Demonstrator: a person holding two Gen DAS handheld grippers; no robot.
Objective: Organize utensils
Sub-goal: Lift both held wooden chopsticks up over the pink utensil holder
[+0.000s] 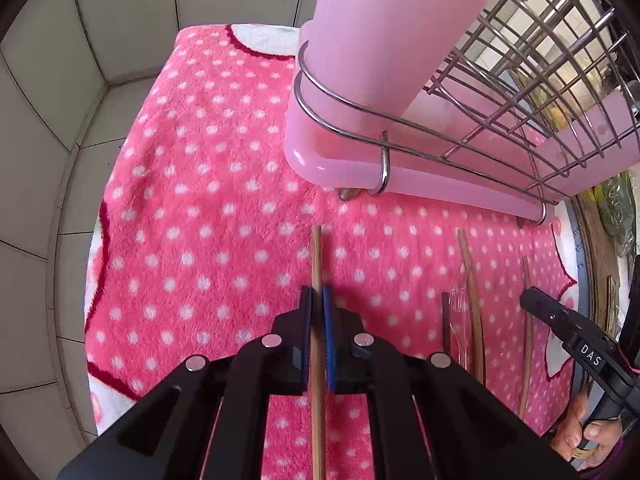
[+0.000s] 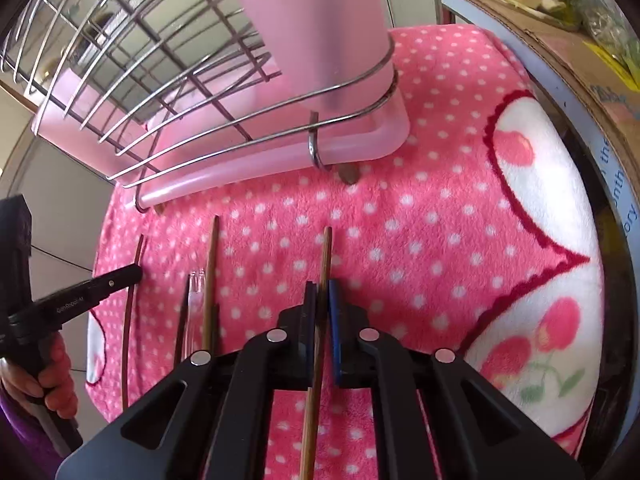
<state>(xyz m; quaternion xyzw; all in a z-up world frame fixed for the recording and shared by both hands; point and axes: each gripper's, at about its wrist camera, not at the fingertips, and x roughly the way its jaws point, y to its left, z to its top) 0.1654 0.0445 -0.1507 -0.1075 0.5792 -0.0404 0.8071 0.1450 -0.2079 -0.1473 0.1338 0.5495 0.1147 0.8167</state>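
Note:
My left gripper [image 1: 317,292] is shut on a light bamboo chopstick [image 1: 316,256] that lies along the pink dotted towel [image 1: 200,200]. In the right wrist view my right gripper [image 2: 322,286] is shut on another brown chopstick [image 2: 326,252] in the same way. Between the two grippers lie a bamboo chopstick [image 2: 210,276], a dark chopstick [image 2: 182,320] and a clear plastic utensil [image 2: 196,292]. A tall pink utensil holder [image 1: 380,40] stands in the wire dish rack [image 1: 520,64] just beyond the chopsticks' tips.
The rack sits on a pink drip tray [image 1: 360,164] with small feet on the towel. White tiled wall and ledge [image 1: 60,120] lie to the left. A cardboard box with greens [image 2: 560,20] borders the right side. A hand [image 2: 52,376] grips the left tool's handle.

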